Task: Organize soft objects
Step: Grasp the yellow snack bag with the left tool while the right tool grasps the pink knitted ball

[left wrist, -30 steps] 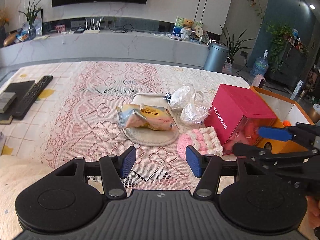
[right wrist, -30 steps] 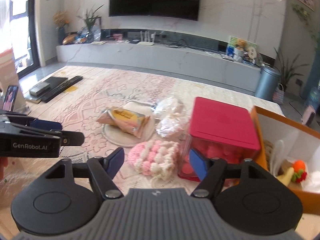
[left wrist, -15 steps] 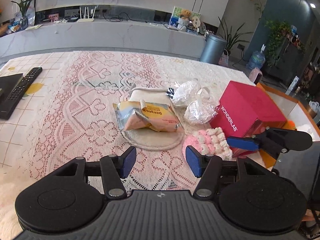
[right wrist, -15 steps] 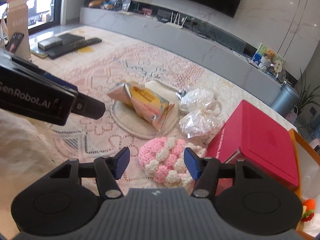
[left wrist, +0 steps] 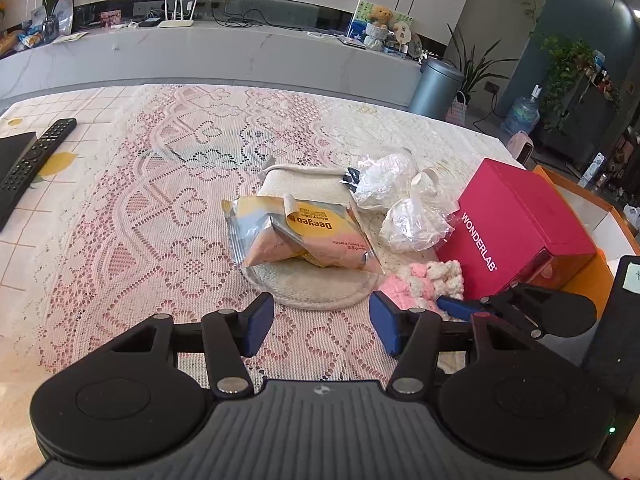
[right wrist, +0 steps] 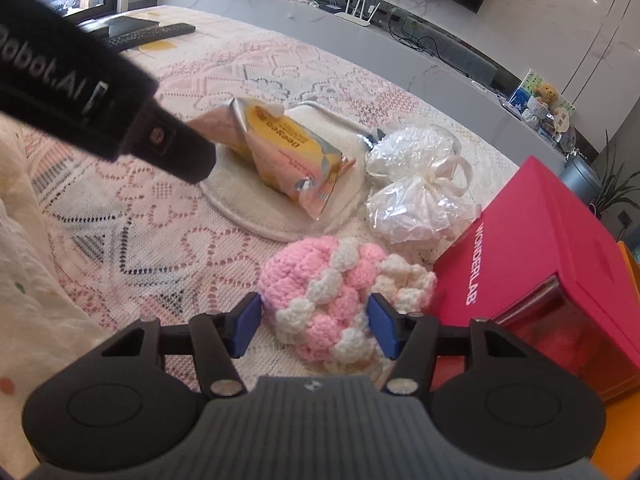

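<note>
Closing: right hand-held gripper (right wrist: 314, 322) around crocheted ball (right wrist: 336, 288) | left hand-held gripper (left wrist: 320, 324) open, empty

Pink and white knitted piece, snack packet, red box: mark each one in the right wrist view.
pink and white knitted piece (right wrist: 340, 292), right wrist view, its top middle.
snack packet (right wrist: 280, 140), right wrist view, its yellow face.
red box (right wrist: 556, 240), right wrist view, its lid.

A pink-and-white crocheted ball (right wrist: 340, 296) is seen lying on the lace-covered table, just beside a red box. A crumpled yellow snack packet (right wrist: 280, 148) is laid across a round cream pad (right wrist: 248, 204). Two tied clear bags (right wrist: 416, 184) of white stuffing are set beside the pad
</note>
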Demonstrator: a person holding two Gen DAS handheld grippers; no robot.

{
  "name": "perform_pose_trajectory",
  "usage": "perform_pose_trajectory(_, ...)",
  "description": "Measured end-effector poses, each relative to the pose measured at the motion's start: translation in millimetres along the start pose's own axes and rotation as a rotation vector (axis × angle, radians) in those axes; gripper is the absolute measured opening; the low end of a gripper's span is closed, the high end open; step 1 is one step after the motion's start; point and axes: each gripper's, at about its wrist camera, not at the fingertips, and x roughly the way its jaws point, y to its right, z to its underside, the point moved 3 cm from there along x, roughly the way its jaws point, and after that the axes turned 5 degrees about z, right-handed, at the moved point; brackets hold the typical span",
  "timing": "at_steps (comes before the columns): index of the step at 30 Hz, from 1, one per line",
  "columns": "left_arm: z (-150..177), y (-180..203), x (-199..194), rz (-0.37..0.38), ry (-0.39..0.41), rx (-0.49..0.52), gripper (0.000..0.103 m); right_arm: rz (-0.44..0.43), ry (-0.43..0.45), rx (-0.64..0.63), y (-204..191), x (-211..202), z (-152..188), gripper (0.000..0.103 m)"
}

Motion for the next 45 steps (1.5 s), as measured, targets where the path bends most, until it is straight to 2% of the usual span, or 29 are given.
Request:
perform_pose_trajectory(2,-1.6,0.3,-0.1,0.000,0.009,-0.001,0.065,-0.006,-0.004,0.027,5.4,0.5,-0.6,0.037)
perform_pose_trajectory(7,-10.1,-1.4,0.0,-0.014,0.032,0.013,0.066,-0.020,0.028,0.064,13.8,-13.0,-4.4,0.022)
perform_pose_trajectory(13,-30.8,-6.8,3.9,-0.081,0.082,0.069,0.070,-0.009,0.162,0.085,15.7,-49.3,-27.9,0.021)
perform_pose_trajectory(16,-39.1,-16.8,19.4,-0.109,0.054,0.063,0.072,0.003,0.184,0.095,19.4,-42.7,-42.0,0.021)
perform_pose_trajectory(18,-40.8,-24.7,27.1,-0.086,0.049,0.024,0.072,0.000,0.192,0.117,21.5,-33.5,-49.4,0.021)
perform_pose_trajectory(21,-41.2,-39.2,37.4,-0.044,0.049,-0.085,0.075,-0.007,0.168,0.125,20.7,-12.3,-54.8,0.021)
perform_pose_trajectory(25,-38.8,-55.9,50.4,-0.061,0.030,-0.177,0.078,-0.043,0.122,0.141,15.4,6.9,-49.5,0.021)
perform_pose_trajectory(29,-35.0,-65.8,59.3,-0.012,0.007,-0.260,0.079,-0.055,0.109,0.138,12.6,13.4,-45.0,0.021)
perform_pose_trajectory(31,-36.1,-64.3,59.3,-0.006,0.018,-0.260,0.072,-0.059,0.108,0.138,12.5,14.2,-44.7,0.021)
perform_pose_trajectory(33,-36.7,-57.6,57.7,0.004,0.032,-0.225,0.060,-0.062,0.107,0.139,11.9,14.2,-44.2,0.021)
perform_pose_trajectory(35,-36.0,-48.7,54.9,-0.011,0.048,-0.174,0.057,-0.062,0.107,0.139,10.9,13.8,-43.4,0.022)
perform_pose_trajectory(38,-35.4,-42.4,58.2,-0.027,0.046,-0.141,0.057,-0.062,0.106,0.142,10.6,15.0,-42.4,0.022)
perform_pose_trajectory(40,-34.9,-47.1,62.6,-0.019,0.038,-0.182,0.065,-0.061,0.107,0.137,9.0,15.0,-42.0,0.022)
perform_pose_trajectory(42,-33.9,-49.9,64.5,-0.017,0.038,-0.190,0.064,-0.059,0.107,0.131,8.2,14.7,-41.8,0.022)
perform_pose_trajectory(43,-33.9,-48.6,63.4,-0.021,0.046,-0.179,0.061,-0.059,0.107,0.130,8.0,15.0,-42.0,0.022)
perform_pose_trajectory(45,-34.8,-43.9,59.2,-0.036,0.071,-0.144,0.043,-0.059,0.107,0.128,7.9,14.9,-42.2,0.022)
